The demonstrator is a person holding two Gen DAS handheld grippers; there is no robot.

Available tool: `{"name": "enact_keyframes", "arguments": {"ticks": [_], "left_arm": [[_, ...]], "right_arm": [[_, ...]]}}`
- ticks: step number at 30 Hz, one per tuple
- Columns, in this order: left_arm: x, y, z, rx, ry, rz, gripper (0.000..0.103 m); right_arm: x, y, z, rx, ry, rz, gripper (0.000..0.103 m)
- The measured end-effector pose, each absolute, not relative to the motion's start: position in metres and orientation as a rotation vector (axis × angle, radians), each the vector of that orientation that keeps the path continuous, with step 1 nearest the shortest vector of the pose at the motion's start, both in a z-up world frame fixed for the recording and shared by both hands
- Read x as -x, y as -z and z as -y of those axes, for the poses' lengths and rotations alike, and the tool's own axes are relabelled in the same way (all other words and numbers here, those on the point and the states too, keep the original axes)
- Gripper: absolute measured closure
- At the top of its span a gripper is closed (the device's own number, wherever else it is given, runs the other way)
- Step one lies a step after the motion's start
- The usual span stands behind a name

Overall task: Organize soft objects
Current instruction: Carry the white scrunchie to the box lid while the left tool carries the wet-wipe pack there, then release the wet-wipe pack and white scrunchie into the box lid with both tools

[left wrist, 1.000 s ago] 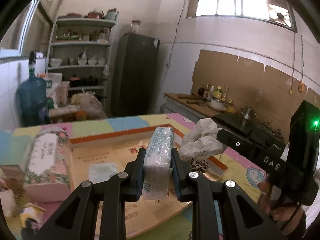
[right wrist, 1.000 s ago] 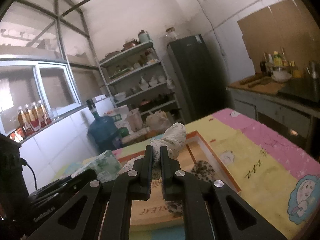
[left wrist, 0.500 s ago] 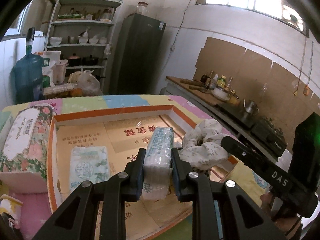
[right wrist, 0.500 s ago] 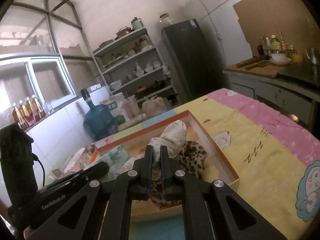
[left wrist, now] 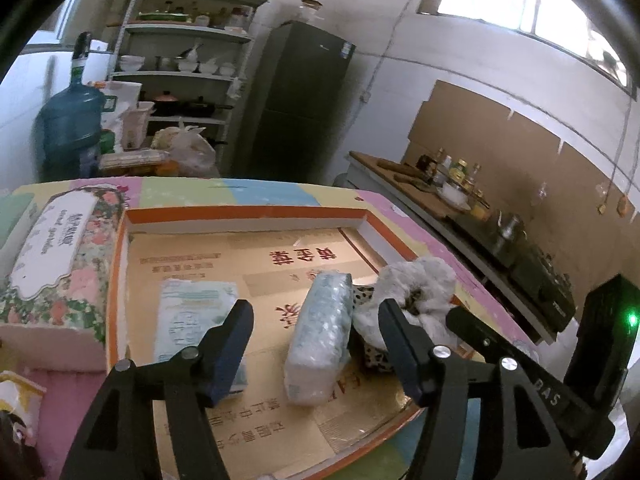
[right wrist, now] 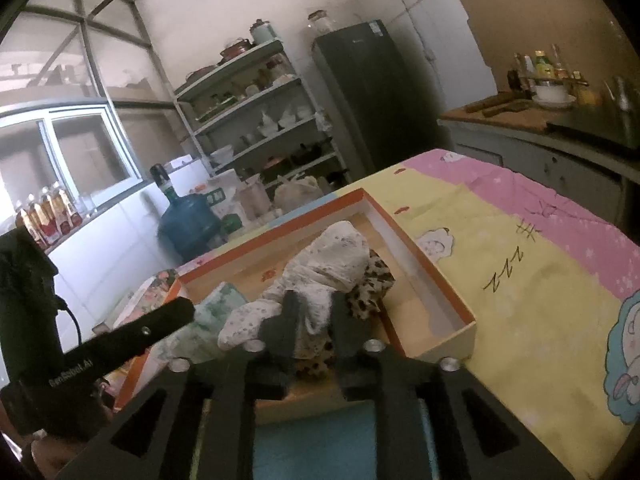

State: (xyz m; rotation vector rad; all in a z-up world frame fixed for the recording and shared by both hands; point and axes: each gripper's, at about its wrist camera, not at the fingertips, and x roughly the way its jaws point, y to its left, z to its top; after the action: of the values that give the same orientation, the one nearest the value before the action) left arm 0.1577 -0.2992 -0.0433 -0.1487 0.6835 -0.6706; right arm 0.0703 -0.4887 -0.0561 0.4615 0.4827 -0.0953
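A shallow orange-rimmed box (left wrist: 248,213) lies on the colourful table. In the left wrist view my left gripper (left wrist: 316,322) is open, its jaws wide on either side of a plastic-wrapped tissue pack (left wrist: 320,336) that lies on the box floor. A flat tissue packet (left wrist: 192,312) lies to its left. A white floral cloth (left wrist: 416,296) sits on a leopard-print cloth (left wrist: 368,292) at the right. In the right wrist view my right gripper (right wrist: 314,310) has its jaws slightly apart around the white floral cloth (right wrist: 332,260), above the leopard-print cloth (right wrist: 372,280).
A floral tissue box (left wrist: 56,256) stands left of the orange box. The box rim (right wrist: 420,264) rises at the right. Behind the table are a blue water jug (left wrist: 68,124), shelves (left wrist: 188,64), a dark fridge (left wrist: 296,108) and a kitchen counter (left wrist: 420,196).
My left gripper lowered the tissue pack into the box and opened, letting it go. My right gripper lowered the white cloth into the box and its jaws have parted a little.
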Motion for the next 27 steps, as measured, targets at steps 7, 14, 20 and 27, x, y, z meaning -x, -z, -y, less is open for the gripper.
{"name": "enact_keyframes", "arguments": {"ticks": [7,14,20,27], "left_arm": [[-0.154,0.038,0.291,0.152,0.662,-0.671,0.038],[-0.147,0.029,0.282,0.148,0.656,-0.643,0.038],[-0.140,0.023,0.272,0.147,0.654,-0.628,0.038],[-0.134,0.016,0.259,0.151,0.645,-0.614,0.038]], "right_arm": [[-0.068,0.056,0.487,-0.461,0.107,-0.484,0.069],[-0.065,0.051,0.487,-0.452,0.113,-0.470,0.068],[-0.062,0.043,0.480,-0.433,0.117,-0.459,0.068],[-0.058,0.032,0.466,-0.418,0.113,-0.450,0.060]]}}
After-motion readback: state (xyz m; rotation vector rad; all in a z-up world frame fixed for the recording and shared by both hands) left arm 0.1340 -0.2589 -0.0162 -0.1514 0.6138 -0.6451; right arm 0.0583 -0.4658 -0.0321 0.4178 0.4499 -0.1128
